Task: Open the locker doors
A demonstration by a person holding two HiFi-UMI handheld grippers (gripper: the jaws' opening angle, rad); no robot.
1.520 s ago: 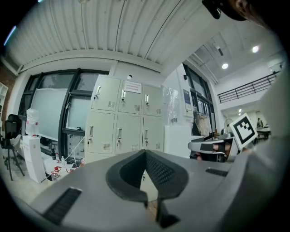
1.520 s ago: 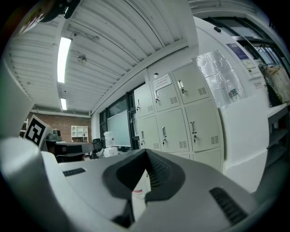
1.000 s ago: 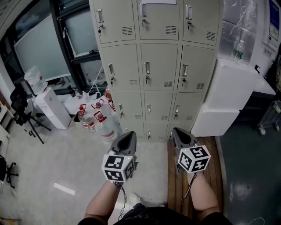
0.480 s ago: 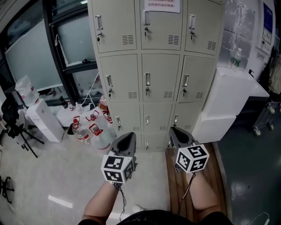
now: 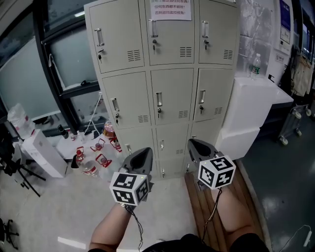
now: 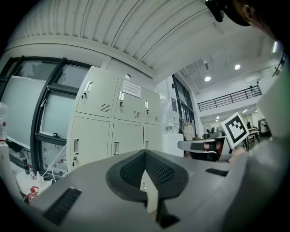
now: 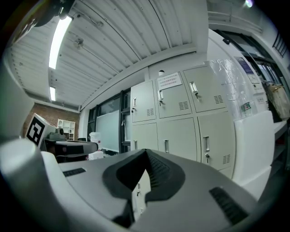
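Note:
The beige locker cabinet point(image 5: 167, 93) stands ahead, three columns wide, and every door in view is closed. Each door has a small metal handle point(image 5: 158, 99) with a key below it. A paper notice point(image 5: 170, 9) is stuck on the top middle door. My left gripper point(image 5: 146, 150) and right gripper point(image 5: 192, 142) are held side by side, low in front of the bottom row and apart from the doors. Both are shut with nothing between their jaws. The left gripper point(image 6: 145, 152) points at the left columns in its own view. The right gripper point(image 7: 146, 152) faces the cabinet from the right.
White foam boxes point(image 5: 251, 103) are stacked against the cabinet's right side, with a water bottle point(image 5: 255, 64) on top. Several bottles point(image 5: 93, 152) and a white box point(image 5: 42, 152) sit on the floor at the left. A wooden board point(image 5: 197, 206) lies under my right arm.
The head view has tilted up and the cabinet looks nearer, so the top row and its notice show fully. Both grippers keep their place and stay shut.

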